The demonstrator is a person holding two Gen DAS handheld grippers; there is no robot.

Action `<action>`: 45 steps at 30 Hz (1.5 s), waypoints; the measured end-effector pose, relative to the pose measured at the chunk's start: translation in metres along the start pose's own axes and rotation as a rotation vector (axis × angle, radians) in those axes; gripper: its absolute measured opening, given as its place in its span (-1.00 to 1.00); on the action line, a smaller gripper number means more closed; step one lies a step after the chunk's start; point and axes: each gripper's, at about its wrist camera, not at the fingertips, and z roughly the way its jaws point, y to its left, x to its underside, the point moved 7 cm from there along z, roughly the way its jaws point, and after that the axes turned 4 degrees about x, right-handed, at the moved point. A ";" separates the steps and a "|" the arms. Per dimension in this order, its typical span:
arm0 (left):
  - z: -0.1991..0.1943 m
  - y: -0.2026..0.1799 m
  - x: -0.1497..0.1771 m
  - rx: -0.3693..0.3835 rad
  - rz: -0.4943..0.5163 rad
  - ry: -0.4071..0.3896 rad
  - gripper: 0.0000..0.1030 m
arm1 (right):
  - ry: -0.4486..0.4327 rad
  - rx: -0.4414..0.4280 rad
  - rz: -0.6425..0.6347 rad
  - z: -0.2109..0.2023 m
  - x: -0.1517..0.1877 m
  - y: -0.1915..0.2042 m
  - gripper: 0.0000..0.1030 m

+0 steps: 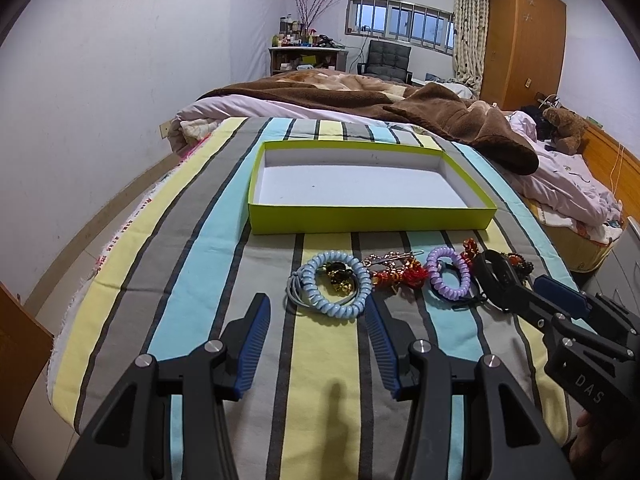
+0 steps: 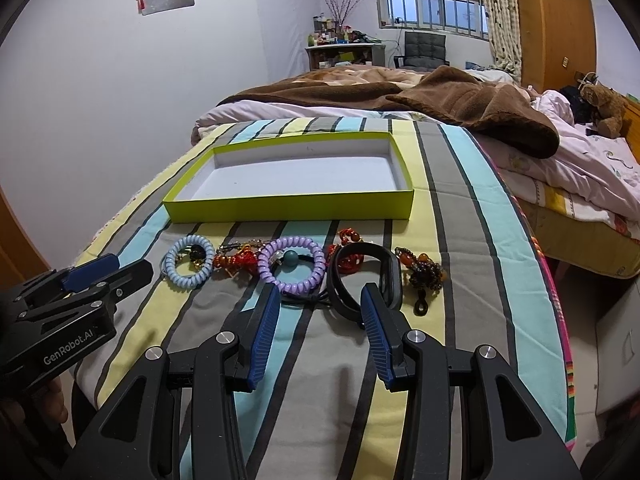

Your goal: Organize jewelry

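A shallow lime-green box with a white inside lies empty on the striped cloth. In front of it is a row of jewelry: a light-blue coil band, a red beaded charm, a purple coil band, a black wristband and an amber bead piece. My left gripper is open just short of the blue band. My right gripper is open, fingers flanking the near edge of the purple band and black wristband.
The striped cloth covers the bed's near end. A brown blanket and pink bedding lie behind the box. A teddy bear sits at the far right. A desk, chair and wardrobe stand by the back wall.
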 end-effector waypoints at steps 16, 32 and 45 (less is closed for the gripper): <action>0.023 0.029 0.000 0.131 -0.121 0.074 -0.01 | 0.016 -0.047 0.052 0.013 -0.012 -0.027 -0.12; 0.044 0.037 0.004 0.143 -0.085 0.156 -0.01 | 0.134 -0.162 -0.254 0.074 -0.036 0.006 -0.12; 0.053 0.032 -0.014 0.118 -0.004 0.163 -0.01 | 0.146 -0.218 -0.327 0.083 -0.033 0.018 -0.19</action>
